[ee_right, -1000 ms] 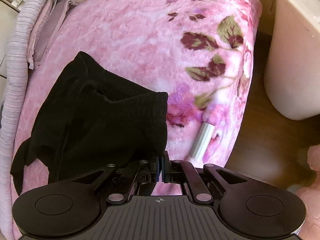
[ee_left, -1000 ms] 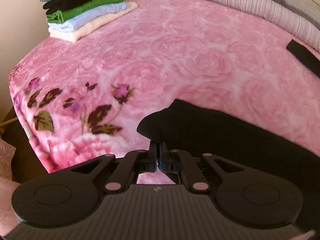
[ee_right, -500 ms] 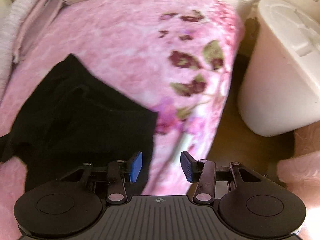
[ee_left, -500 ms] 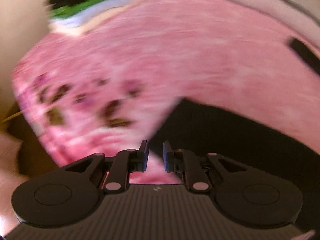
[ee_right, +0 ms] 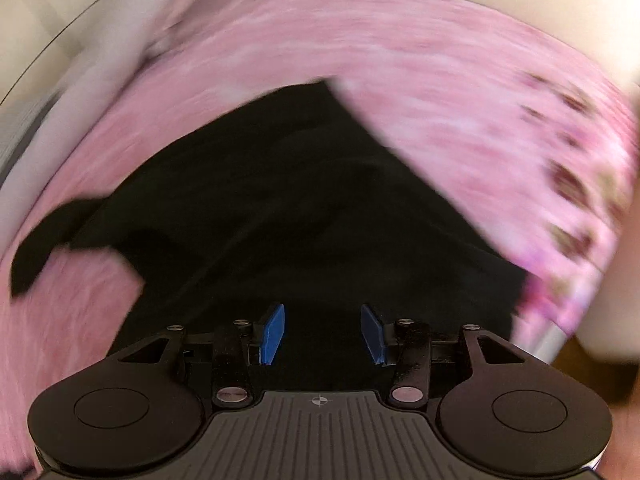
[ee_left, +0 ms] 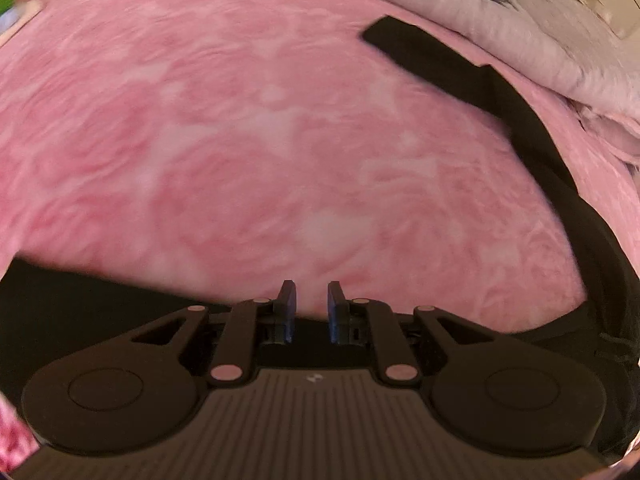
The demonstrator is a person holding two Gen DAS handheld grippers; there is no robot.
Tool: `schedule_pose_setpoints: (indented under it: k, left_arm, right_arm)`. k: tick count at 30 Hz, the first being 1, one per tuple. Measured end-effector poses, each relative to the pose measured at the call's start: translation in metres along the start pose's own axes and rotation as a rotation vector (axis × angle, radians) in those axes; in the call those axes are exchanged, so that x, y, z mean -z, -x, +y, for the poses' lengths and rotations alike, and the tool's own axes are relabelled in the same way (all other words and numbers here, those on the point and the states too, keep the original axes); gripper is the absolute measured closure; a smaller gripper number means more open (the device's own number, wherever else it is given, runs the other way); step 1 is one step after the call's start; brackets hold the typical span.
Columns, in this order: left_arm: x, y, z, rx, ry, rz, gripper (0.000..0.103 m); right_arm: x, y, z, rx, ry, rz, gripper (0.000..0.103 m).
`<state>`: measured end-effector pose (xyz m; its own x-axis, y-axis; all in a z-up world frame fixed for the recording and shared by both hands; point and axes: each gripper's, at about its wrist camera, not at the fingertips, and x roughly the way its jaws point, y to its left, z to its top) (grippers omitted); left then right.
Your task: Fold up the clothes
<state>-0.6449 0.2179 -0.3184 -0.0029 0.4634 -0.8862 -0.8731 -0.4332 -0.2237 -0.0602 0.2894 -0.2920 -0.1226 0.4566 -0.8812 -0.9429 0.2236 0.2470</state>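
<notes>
Both tools, left (ee_left: pixel 311 306) and right (ee_right: pixel 322 334), parted and empty above black garment (ee_right: pixel 304 216) (on pink blanket (ee_left: pixel 248 152)).

The right wrist view is smeared with motion: the pink blanket (ee_right: pixel 460 128) streaks, and its dark floral print blurs. The black garment (ee_right: pixel 312 216) runs under the gripper body, perhaps trousers.

A bed under a pink rose-patterned blanket (ee_left: pixel 248 128), pale ribbed bedding (ee_left: pixel 520 32) heaped along its far edge.
</notes>
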Motion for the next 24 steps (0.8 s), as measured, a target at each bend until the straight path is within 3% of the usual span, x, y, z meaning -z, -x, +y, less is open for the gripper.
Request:
schedule_pose_setpoints:
  k: [6, 11, 17, 20, 24]
  left_arm:
    - [-0.029, -0.031, -0.040, 0.021, -0.047, -0.019, 0.091]
    - [-0.053, -0.057, -0.074, 0.038, -0.085, -0.035, 0.091]
    - [-0.100, -0.096, -0.096, 0.090, -0.074, -0.044, 0.080]
    - [-0.125, -0.116, -0.107, 0.118, -0.066, -0.048, 0.079]
    - [-0.159, -0.143, -0.093, 0.180, 0.181, -0.036, 0.079]
  right_arm:
    - [-0.023, -0.058, 0.097, -0.075, 0.395, 0.001, 0.056]
    - [-0.043, -0.090, 0.153, -0.127, 0.606, -0.041, 0.056]
    - [-0.047, -0.131, 0.194, -0.094, 0.886, -0.044, 0.056]
    - [-0.037, -0.148, 0.207, -0.012, 1.040, -0.055, 0.055]
    - [-0.033, -0.161, 0.210, 0.063, 1.132, -0.122, 0.055]
